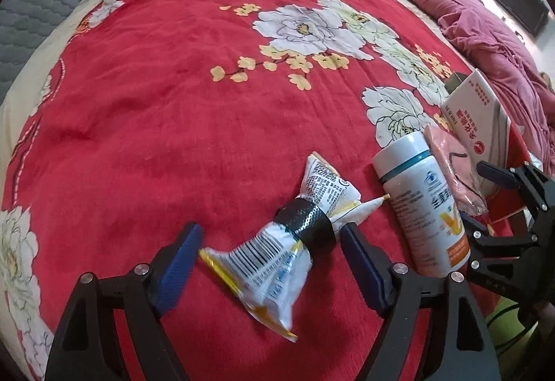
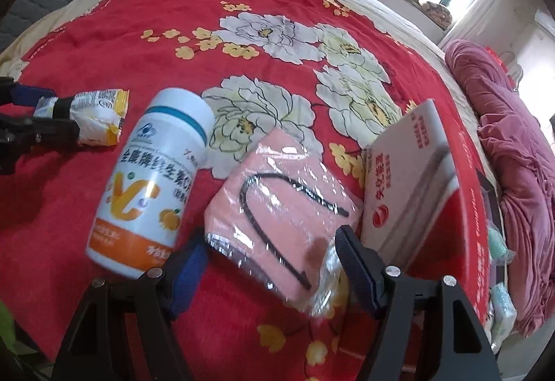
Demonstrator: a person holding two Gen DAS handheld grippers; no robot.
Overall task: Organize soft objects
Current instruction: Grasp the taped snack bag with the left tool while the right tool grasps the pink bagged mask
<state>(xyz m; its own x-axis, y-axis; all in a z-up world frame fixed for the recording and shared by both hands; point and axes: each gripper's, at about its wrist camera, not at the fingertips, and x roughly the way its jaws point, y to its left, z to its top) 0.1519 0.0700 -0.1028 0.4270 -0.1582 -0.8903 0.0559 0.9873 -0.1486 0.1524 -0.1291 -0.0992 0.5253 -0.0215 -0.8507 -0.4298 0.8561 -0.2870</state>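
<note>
Little appears sorted. Snack packet (image 1: 277, 242) is straddled by spread left gripper (image 1: 270, 263), ungripped. Pink wrapped cloth (image 2: 277, 218) lies between parted right gripper (image 2: 270, 266) fingers, contact unclear. Bottle (image 2: 152, 179) lies between.

The left gripper (image 1: 270, 251) stands wide open over a red blanket (image 1: 166, 110) with white flowers. Between its blue fingers (image 1: 177, 263) lies a snack packet (image 1: 277, 256), bound in the middle by a black band (image 1: 307, 223). At 3 o'clock from the packet lies a white bottle (image 1: 421, 204), and just beside it a pink cloth in plastic (image 1: 451, 166). The right gripper (image 1: 520, 204) is at the right edge, near a white box (image 1: 475, 113).
</note>
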